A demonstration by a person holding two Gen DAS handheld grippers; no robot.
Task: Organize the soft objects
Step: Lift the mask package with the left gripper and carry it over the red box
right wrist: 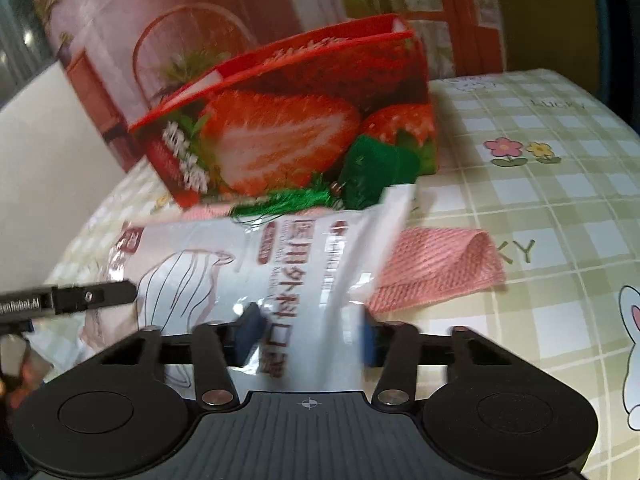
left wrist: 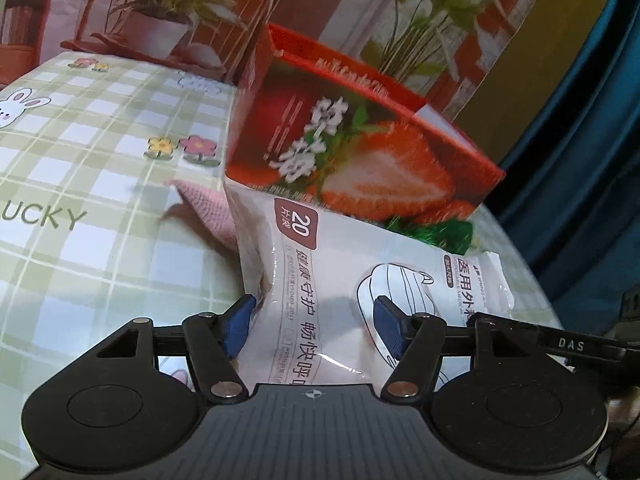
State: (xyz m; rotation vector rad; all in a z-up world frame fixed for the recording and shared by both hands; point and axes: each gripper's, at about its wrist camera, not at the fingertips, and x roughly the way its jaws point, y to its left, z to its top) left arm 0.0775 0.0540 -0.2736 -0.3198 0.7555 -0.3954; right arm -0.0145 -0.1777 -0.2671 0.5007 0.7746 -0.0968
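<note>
Both the left gripper [left wrist: 316, 320] and right gripper [right wrist: 308, 330] squeeze the mask bag [left wrist: 360, 264]; next, lift it into the red box [left wrist: 360, 140].

Checked tablecloth [left wrist: 80, 152] — plant-print backdrop [left wrist: 168, 8]

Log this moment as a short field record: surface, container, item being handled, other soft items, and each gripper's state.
surface: green checked tablecloth
container: red strawberry box, open at the top, standing behind the pack
item handled: white mask pack, gripped at both ends
other soft items: pink cloth lying flat beside the pack; green tassel at the foot of the box
left gripper: jaws pressed on the pack
right gripper: jaws closed on the pack's other end
</note>
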